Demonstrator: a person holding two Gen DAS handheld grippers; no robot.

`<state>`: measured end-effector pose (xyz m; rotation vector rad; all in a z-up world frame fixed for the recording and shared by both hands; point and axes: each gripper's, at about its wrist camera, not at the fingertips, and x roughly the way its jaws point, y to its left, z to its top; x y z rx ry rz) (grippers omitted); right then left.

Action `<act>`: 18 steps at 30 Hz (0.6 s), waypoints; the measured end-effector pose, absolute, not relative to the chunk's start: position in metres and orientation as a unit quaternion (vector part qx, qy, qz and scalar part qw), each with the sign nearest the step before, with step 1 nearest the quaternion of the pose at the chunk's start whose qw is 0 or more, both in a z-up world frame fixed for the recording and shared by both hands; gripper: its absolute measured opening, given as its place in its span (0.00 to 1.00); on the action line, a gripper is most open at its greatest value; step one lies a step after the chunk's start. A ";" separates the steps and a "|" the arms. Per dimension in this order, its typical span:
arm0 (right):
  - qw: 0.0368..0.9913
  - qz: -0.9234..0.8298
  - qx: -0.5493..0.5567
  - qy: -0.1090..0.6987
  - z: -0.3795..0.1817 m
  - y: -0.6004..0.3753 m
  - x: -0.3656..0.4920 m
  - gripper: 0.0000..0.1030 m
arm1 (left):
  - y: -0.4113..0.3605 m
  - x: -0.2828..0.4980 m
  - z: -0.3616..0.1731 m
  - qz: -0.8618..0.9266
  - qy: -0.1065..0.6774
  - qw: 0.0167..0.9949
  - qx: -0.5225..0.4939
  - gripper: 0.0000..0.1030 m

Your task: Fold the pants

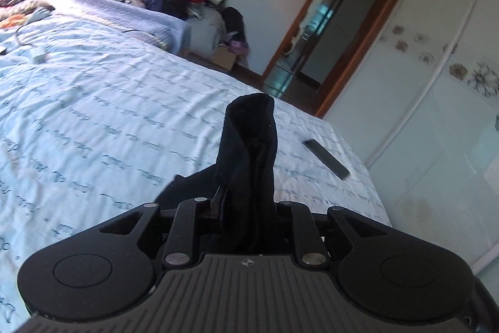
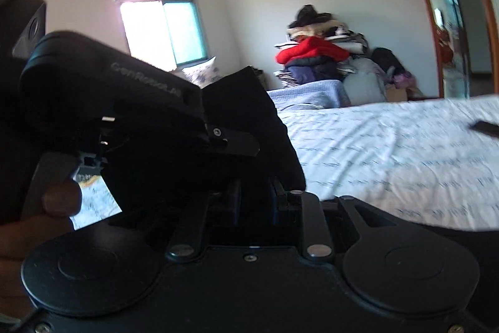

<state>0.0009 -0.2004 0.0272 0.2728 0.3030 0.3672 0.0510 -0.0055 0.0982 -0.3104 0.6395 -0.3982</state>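
A bunched length of black pants [image 1: 249,152], soft and matte, is seen clamped in the left gripper [image 1: 246,202], the cloth rising past the fingertips in a rumpled column with a blunt, rounded top. More of the fabric is draped to the left, below the jaws, above a pale blue bedsheet [image 1: 93,120] printed with rows of dark script and creased in shallow wrinkles. A flat, dark, rectangular device [image 1: 326,158] is laid near the bed's corner, well apart from the pants.

In the right wrist view, the right gripper [image 2: 249,195] is shown closed on a thick fold of the same dark cloth [image 2: 265,127], which is heaped over its fingers. The left gripper's hard black plastic body [image 2: 103,89] is seen close beside it, held by a hand [image 2: 46,214] at the left edge. A heap of folded clothes [image 2: 315,58], topped in red, is stacked against the far white wall.
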 end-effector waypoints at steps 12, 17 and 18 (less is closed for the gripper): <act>0.957 0.092 0.222 0.160 -0.010 -0.267 -0.027 0.21 | -0.128 0.035 0.066 -0.249 0.333 0.906 -0.073 0.20; 0.953 0.046 0.249 0.166 -0.021 -0.290 -0.030 0.21 | -0.169 0.033 0.047 -0.276 0.344 0.896 -0.047 0.20; 0.952 0.038 0.252 0.168 -0.023 -0.293 -0.030 0.21 | -0.177 0.033 0.043 -0.281 0.346 0.894 -0.041 0.20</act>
